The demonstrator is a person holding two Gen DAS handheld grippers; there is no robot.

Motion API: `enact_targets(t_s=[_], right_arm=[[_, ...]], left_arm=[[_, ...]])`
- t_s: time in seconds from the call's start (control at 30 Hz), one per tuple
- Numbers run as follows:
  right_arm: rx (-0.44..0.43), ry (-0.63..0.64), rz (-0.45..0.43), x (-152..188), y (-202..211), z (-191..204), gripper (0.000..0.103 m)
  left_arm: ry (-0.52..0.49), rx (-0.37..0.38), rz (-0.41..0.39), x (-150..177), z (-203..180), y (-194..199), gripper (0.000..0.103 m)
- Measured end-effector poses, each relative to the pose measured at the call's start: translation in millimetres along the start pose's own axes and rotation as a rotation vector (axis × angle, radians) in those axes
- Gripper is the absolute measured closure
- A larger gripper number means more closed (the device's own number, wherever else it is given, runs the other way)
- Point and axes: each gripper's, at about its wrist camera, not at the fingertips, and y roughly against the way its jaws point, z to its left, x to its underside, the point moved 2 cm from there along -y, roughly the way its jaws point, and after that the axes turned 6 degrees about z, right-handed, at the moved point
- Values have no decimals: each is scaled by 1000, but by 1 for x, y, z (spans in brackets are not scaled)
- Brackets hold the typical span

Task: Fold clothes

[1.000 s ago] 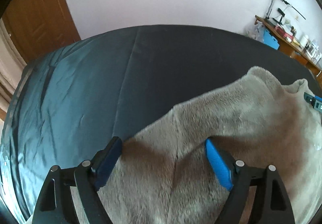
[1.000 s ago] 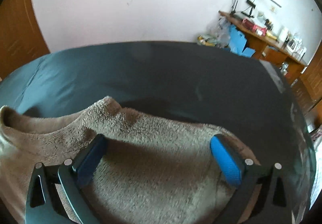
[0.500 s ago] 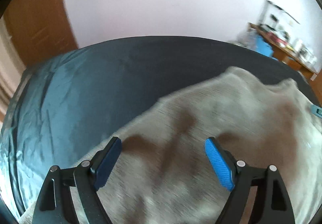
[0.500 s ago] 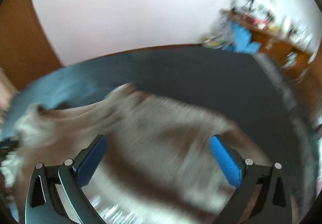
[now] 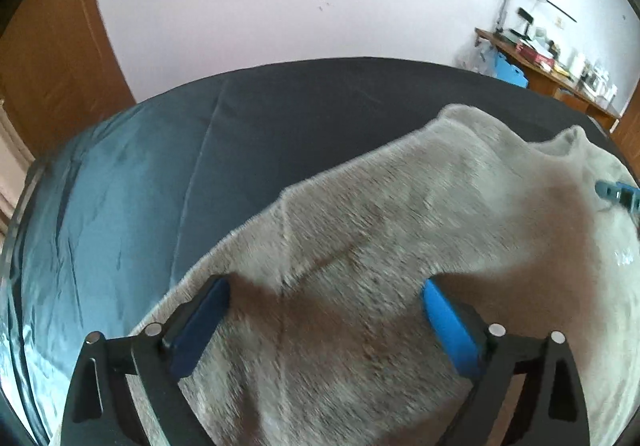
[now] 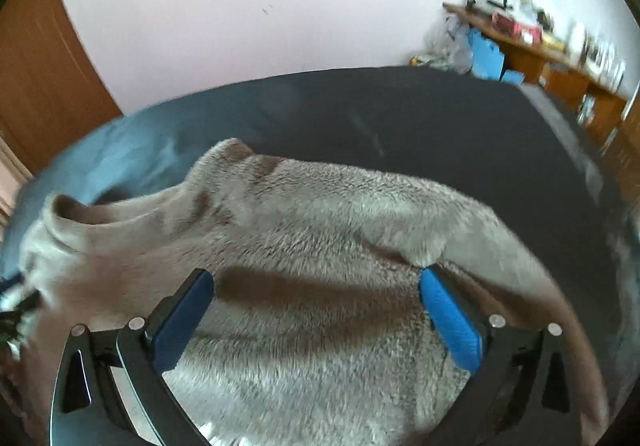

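A grey-beige fleece garment (image 5: 400,205) lies spread on a dark bed sheet (image 5: 280,117). My left gripper (image 5: 324,286) hangs over its near left part. Its jaws are opening; the fleece lies under and between the blue pads (image 5: 448,322), which do not press on it. In the right wrist view the same garment (image 6: 320,205) shows its neck opening at the left. My right gripper (image 6: 316,278) stands open over the fleece, and a fold rises against its right pad (image 6: 448,318). A blue piece of the right gripper (image 5: 618,193) shows at the right edge of the left wrist view.
The dark sheet (image 6: 440,133) stretches bare beyond the garment to a pale wall. A cluttered wooden desk (image 5: 540,61) and blue boxes (image 6: 484,53) stand at the back right. A brown wooden door (image 5: 48,65) is at the left.
The left jaws have spread wider and the ridge of fleece between them has flattened. The right view has shifted, and the neck opening now shows further right.
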Motion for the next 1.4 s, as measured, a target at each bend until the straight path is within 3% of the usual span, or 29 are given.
enact_targets(t_s=[0.07, 0.27, 0.43, 0.63, 0.7, 0.8, 1.0, 1.23, 1.4], right_arm=[[60, 56, -8, -2, -5, 7, 0], [73, 58, -5, 2, 5, 7, 1], [53, 119, -31, 23, 31, 35, 1], [36, 206, 1, 42, 13, 58, 1], [1, 179, -2, 45, 7, 53, 0], [0, 178, -8, 42, 5, 51, 0], [3, 184, -36, 46, 4, 55, 0], [-4, 187, -36, 42, 1, 53, 0], [-48, 189, 4, 53, 20, 50, 0]], left_arm=[[8, -7, 2, 1, 3, 0, 0], [16, -27, 34, 9, 5, 12, 0], [6, 70, 31, -11, -11, 24, 0], [-52, 214, 44, -49, -41, 10, 0], [-49, 182, 75, -60, -49, -6, 0], [-43, 70, 89, -79, -58, -29, 0], [-25, 21, 69, -104, -64, -40, 0], [-9, 33, 118, -57, -41, -8, 0], [-23, 90, 130, 3, -18, 47, 0]])
